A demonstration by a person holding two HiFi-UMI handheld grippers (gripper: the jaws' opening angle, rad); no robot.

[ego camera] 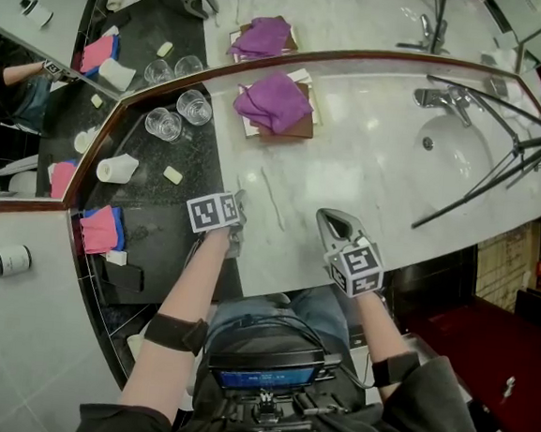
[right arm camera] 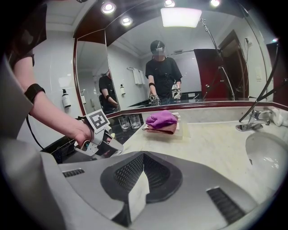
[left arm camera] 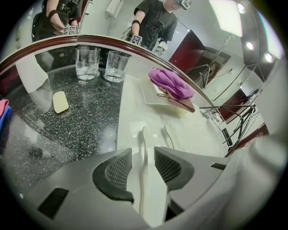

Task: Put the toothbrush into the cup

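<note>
Our left claw (left arm camera: 143,155) stands wide, pads either side of the toothbrush (left arm camera: 144,137) without pressing it. The brush lies flat on the pale worktop (left arm camera: 130,112), running away from us. We'd judge it light, stiff and slick, so grip mid-handle, square across. That hand tips steeply down. Two glasses (left arm camera: 87,63) stand well beyond on the dark stone. Our right claw (right arm camera: 141,168) is closed and empty, angled gently down.

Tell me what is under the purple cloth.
A brown board shows beneath the purple cloth, itself on a white tray. Anything between cloth and board is covered.
</note>
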